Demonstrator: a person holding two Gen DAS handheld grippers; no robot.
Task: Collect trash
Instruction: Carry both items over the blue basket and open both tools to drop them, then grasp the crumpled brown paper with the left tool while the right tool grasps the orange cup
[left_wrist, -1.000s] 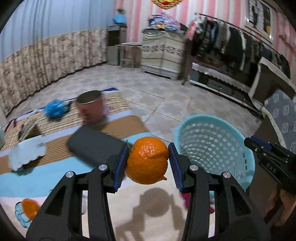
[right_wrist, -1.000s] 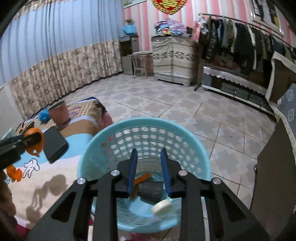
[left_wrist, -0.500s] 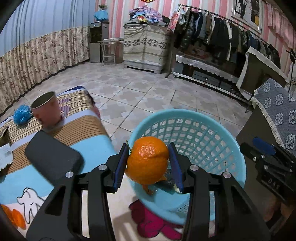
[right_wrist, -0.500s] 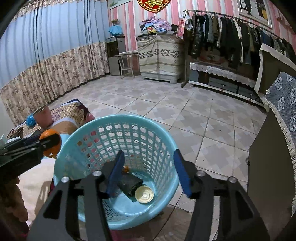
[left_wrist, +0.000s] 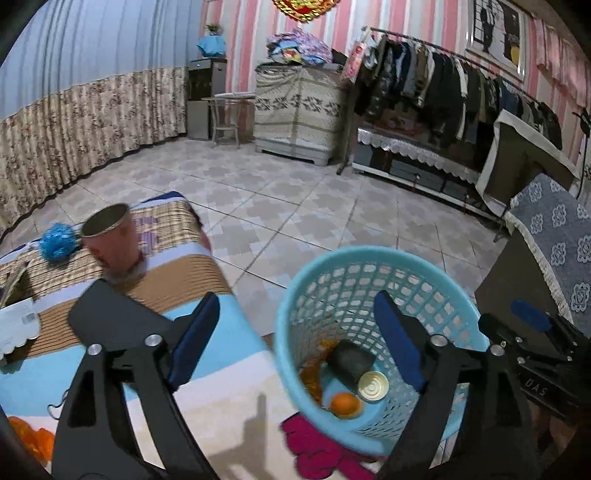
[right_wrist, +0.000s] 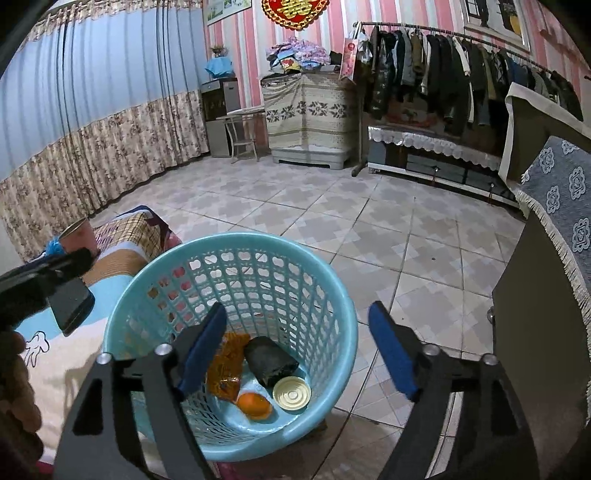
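both wrist cameras look down and forward from close above the blue basket (left_wrist: 373, 258) (right_wrist: 236, 243): the left view from its bed side, the right view more directly over it. both share the basket's contents and the tiled floor beyond.

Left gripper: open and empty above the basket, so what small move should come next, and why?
Probably swing the left gripper back left toward the bed. Its jaws are wide open and empty, and the orange already lies in the blue basket beside the can lid. Orange scraps remain on the bedspread, likely the next trash.
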